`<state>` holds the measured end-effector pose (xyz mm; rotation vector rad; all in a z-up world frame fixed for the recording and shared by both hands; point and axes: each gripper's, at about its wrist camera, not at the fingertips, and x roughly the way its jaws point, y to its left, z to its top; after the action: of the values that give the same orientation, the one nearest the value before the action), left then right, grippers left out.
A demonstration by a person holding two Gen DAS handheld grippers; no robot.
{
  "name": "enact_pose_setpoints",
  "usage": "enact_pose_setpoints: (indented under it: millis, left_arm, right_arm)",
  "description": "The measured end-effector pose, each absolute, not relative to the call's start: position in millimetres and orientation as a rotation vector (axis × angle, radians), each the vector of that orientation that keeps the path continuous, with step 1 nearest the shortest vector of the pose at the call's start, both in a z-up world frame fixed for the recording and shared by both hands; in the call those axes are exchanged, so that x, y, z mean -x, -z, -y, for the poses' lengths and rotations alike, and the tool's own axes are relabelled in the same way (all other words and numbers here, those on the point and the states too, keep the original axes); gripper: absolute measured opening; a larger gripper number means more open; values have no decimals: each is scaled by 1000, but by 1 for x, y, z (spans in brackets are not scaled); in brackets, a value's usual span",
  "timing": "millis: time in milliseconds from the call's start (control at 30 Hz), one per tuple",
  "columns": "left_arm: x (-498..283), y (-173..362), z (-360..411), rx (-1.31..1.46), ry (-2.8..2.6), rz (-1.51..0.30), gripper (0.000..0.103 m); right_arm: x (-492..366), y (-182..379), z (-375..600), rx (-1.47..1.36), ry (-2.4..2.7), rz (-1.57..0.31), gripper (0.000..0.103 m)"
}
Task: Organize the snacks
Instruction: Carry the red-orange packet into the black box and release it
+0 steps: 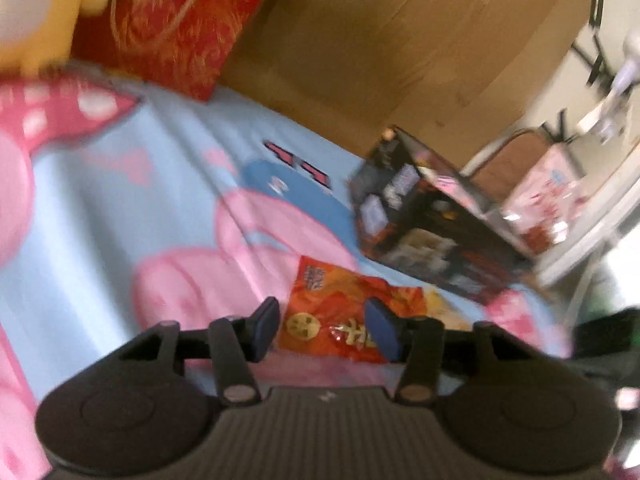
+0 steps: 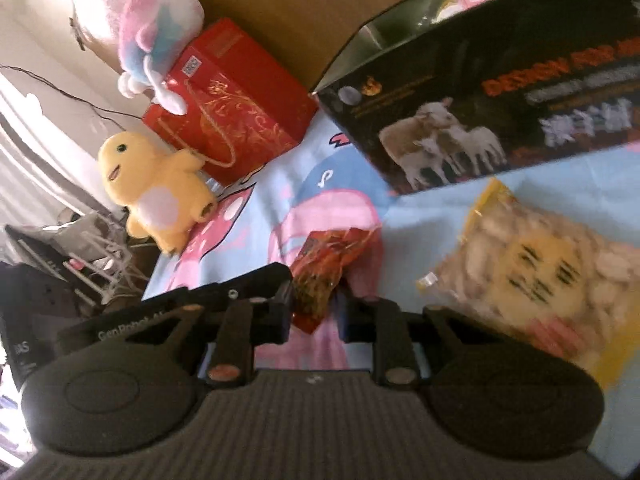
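A red-orange snack bag lies on the blue and pink cartoon cloth, just ahead of my left gripper, which is open with the bag between its fingers' line. My right gripper is shut on the end of a red snack bag, held above the cloth. A clear bag of pale crackers with a yellow label lies to its right. An open black box with sheep pictures stands behind; it also shows in the left wrist view, holding pink packets.
A red gift bag stands at the back against a large cardboard box. A yellow plush toy and a pink-white plush sit near it. A wire rack is off the left edge.
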<state>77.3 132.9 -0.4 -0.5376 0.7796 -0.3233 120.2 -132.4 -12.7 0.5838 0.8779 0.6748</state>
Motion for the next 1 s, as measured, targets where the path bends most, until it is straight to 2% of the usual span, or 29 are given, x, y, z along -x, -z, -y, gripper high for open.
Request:
enact_pose_setpoints:
  millis: [133, 300, 400, 433, 733, 867, 933, 1000]
  left_arm:
    - [-67, 5, -135, 657, 371, -785, 62]
    - [-68, 0, -118, 746, 501, -811, 63]
    - [-71, -12, -105, 768, 567, -783, 49]
    - [-74, -19, -100, 757, 590, -775, 40]
    - [-149, -85, -26, 459, 572, -679, 40]
    - [-178, -81, -1, 350, 489, -676, 41]
    - [-179, -78, 3, 297, 410, -663, 47]
    - [-169, -77, -1, 267, 379, -626, 54]
  right_arm:
    - [-102, 11, 165, -660, -715, -865, 15]
    - [-90, 14, 198, -847, -785, -851, 15]
    - [-88, 13, 216, -948, -805, -807, 15]
    - [-89, 11, 222, -967, -815, -787, 15]
    - [-122, -43, 247, -785, -699, -562, 16]
    - [-148, -59, 234, -560, -560, -534, 25]
    - [-156, -62, 223, -404, -501, -520, 32]
    - [-151, -63, 215, -235, -408, -461, 52]
